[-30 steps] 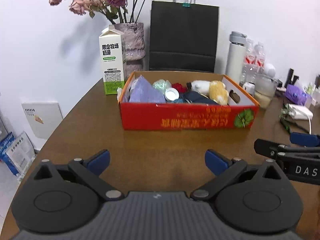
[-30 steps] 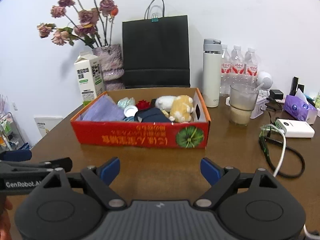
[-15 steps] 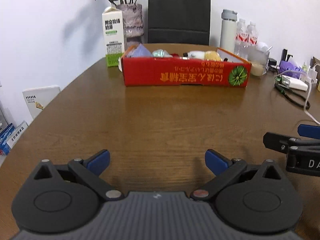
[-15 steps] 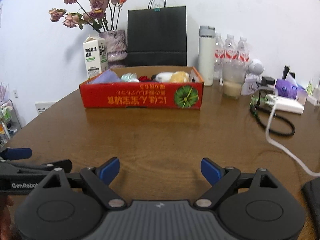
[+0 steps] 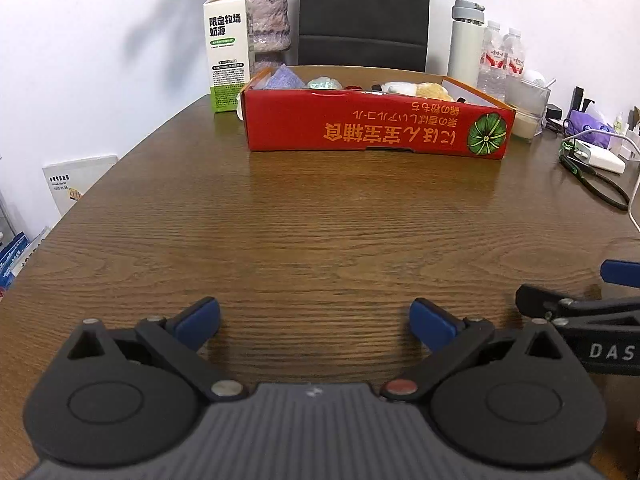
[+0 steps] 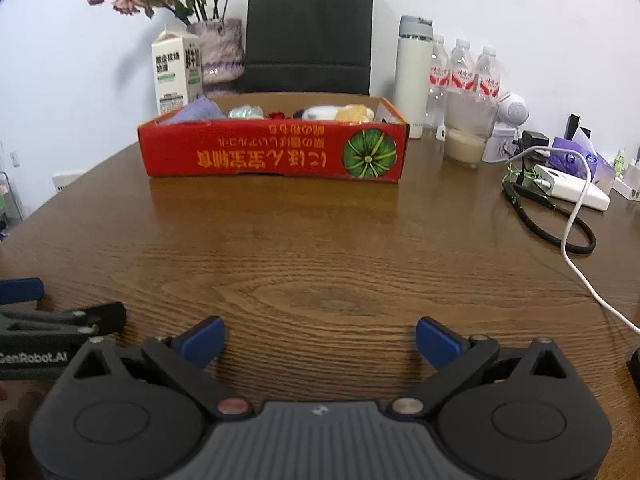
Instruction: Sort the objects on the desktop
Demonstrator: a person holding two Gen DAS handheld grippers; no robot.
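Observation:
A red cardboard box [image 5: 376,126] stands at the far middle of the brown wooden table [image 5: 320,232]; it also shows in the right wrist view [image 6: 276,152]. It holds a purple cloth [image 5: 282,78], a pale green item [image 5: 324,83], white and yellow plush toys [image 6: 340,113] and other small things. My left gripper [image 5: 316,322] is open and empty, low over the near table. My right gripper [image 6: 318,340] is open and empty, beside it to the right. Each shows at the other view's edge.
Behind the box stand a milk carton [image 5: 228,52], a flower vase [image 5: 266,16] and a black paper bag [image 6: 310,34]. At the right are a white thermos [image 6: 414,76], water bottles [image 6: 464,76], a glass cup [image 6: 466,136], a power bank [image 6: 572,186] and cables [image 6: 560,232].
Both grippers have drawn back from the box and dropped low toward the near table. The box now looks farther away. Both grippers stay open and empty.

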